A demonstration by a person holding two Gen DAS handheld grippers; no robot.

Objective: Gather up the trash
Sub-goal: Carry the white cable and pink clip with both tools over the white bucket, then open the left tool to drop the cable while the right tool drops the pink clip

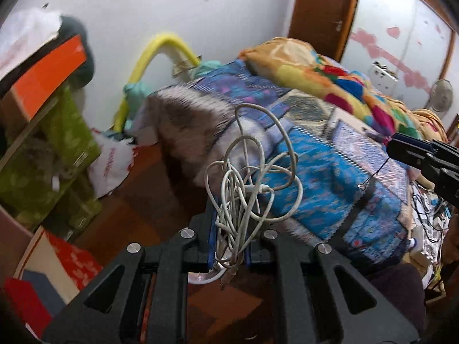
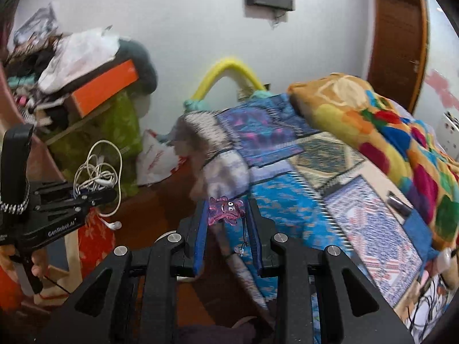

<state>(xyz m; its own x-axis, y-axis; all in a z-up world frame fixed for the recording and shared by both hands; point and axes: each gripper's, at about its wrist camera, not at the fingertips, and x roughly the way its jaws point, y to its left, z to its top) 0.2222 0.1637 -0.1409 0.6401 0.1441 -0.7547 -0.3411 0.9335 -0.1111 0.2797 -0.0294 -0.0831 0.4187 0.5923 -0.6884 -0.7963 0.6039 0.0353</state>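
My left gripper is shut on a tangle of white earphone cable, held up in the air over the floor beside the bed. The same gripper and cable show at the left of the right wrist view. My right gripper is shut on a small pink translucent plastic charm with a thin cord hanging below it. The right gripper shows at the right edge of the left wrist view.
A bed with a blue patterned quilt and a colourful blanket fills the right. Stacked boxes, an orange box and green bags crowd the left. A white plastic bag lies on the brown floor. A wooden door stands behind.
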